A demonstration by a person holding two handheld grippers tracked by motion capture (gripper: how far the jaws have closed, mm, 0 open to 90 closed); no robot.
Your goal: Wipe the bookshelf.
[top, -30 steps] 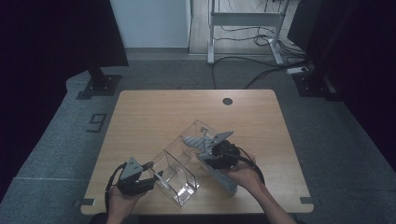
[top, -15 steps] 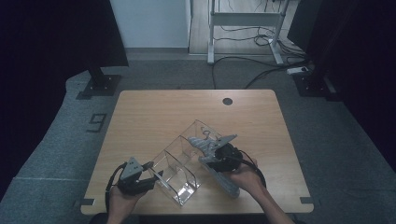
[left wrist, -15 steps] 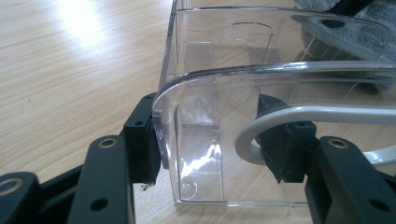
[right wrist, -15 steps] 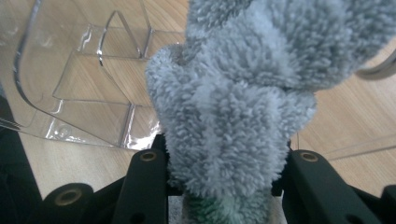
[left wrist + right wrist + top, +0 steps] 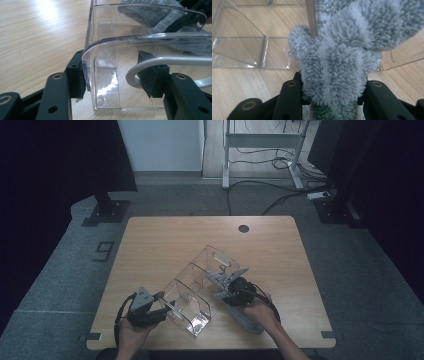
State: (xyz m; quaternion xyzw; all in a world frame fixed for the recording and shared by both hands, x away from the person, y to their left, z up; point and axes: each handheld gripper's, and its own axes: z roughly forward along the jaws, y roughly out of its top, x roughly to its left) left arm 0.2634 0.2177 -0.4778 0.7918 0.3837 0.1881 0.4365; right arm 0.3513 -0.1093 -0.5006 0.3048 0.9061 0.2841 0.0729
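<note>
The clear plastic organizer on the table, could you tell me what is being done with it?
A person is packing it. The left gripper is clamped on a wall of the clear organizer, steadying it on the wooden table. The right gripper is shut on a fluffy grey sock, holding it over the organizer's edge, with part of it still trailing on the table.

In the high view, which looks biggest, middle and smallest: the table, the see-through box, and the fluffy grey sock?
1. Table, the biggest by far.
2. See-through box, middle.
3. Fluffy grey sock, smallest, though the right gripper and hand hide part of it.
</note>
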